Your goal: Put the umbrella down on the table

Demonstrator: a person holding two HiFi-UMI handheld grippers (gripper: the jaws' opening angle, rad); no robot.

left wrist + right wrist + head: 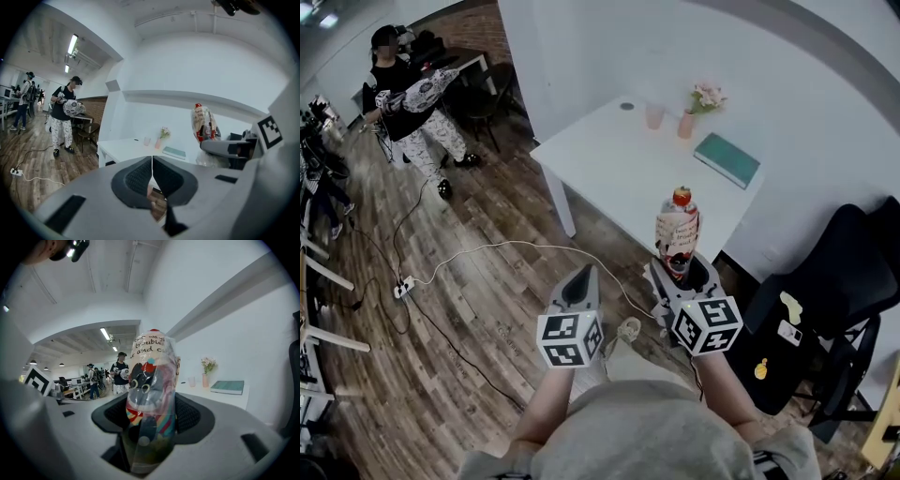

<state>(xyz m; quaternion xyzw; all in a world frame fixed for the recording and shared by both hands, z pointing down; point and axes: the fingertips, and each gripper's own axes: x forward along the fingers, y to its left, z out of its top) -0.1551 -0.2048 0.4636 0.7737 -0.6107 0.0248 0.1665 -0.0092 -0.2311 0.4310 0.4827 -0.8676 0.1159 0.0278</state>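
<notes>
The folded umbrella (678,230), wrapped in a clear sleeve with a cartoon print and a red tip, stands upright between the jaws of my right gripper (680,272), which is shut on its lower part. In the right gripper view the umbrella (151,399) fills the middle, with the pads pressing both its sides. My left gripper (580,281) is beside it to the left, shut with nothing in it; its pads meet in the left gripper view (152,176), where the umbrella (205,124) shows at the right. The white table (619,169) lies just beyond both grippers.
On the table's far side are a green book (727,159), a pink vase with flowers (687,122) and a cup (654,115). A black chair (834,300) stands at the right. A white cable (487,253) runs over the wooden floor. A person (412,103) stands at the far left.
</notes>
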